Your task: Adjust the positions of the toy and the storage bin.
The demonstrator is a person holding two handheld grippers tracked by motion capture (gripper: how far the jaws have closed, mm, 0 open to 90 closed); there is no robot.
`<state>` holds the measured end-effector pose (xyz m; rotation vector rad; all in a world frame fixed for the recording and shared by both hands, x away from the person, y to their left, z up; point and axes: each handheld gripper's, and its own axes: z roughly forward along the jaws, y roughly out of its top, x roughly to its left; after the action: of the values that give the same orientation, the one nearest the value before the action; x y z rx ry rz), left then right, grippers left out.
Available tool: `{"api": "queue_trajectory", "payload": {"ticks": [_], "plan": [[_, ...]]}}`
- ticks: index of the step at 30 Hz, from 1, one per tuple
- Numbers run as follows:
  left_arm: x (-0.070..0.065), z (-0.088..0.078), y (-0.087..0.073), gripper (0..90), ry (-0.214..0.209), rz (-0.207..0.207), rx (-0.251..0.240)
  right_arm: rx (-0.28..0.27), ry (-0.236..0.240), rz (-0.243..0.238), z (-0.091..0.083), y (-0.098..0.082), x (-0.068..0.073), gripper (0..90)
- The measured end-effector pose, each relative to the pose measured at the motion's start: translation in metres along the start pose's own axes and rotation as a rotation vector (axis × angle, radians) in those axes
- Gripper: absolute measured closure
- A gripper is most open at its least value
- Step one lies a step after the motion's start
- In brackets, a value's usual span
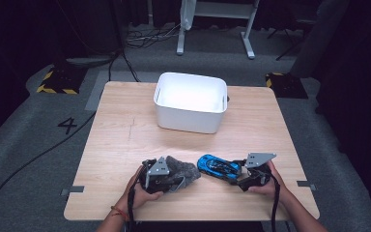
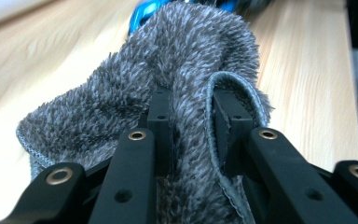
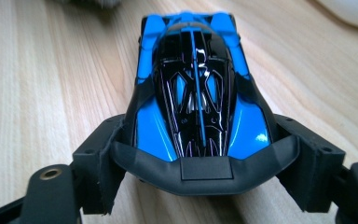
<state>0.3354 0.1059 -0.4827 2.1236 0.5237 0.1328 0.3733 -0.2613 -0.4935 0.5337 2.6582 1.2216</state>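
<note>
Woodgrain table [image 1: 125,145], shaggy grey cloth [image 2: 168,70], glossy car [image 3: 196,93]

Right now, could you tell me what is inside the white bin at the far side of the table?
The white bin shows bare white inner walls; its floor behind the near wall is hidden from the high view.

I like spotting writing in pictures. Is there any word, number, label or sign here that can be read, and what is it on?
"4": a dark figure on the grey floor, left of the table.
Yellow and black hazard stripes, a sign without words: on two dark floor plates.
The toy car, the grey cloth and the white bin show no writing.
</note>
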Motion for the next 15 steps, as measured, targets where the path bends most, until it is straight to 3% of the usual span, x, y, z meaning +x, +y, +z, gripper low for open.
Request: {"api": "queue_trajectory", "payload": {"ticks": [4, 7, 11, 15], "plan": [[-0.006, 0.013, 0.020, 72.0, -0.010, 0.050, 0.012, 0.010, -0.005, -0.002, 0.002, -0.002, 0.000, 24.9], [-0.012, 0.024, 0.040, 72.1, -0.037, 0.081, -0.017, 0.012, -0.008, -0.005, 0.002, -0.002, 0.001, 24.9], [-0.017, 0.047, 0.064, 72.1, -0.055, 0.137, 0.003, 0.011, -0.007, -0.006, 0.002, -0.002, 0.001, 24.9], [-0.018, 0.062, 0.073, 72.1, -0.081, 0.136, 0.002, 0.010, -0.008, -0.006, 0.002, -0.003, 0.001, 24.9]]}}
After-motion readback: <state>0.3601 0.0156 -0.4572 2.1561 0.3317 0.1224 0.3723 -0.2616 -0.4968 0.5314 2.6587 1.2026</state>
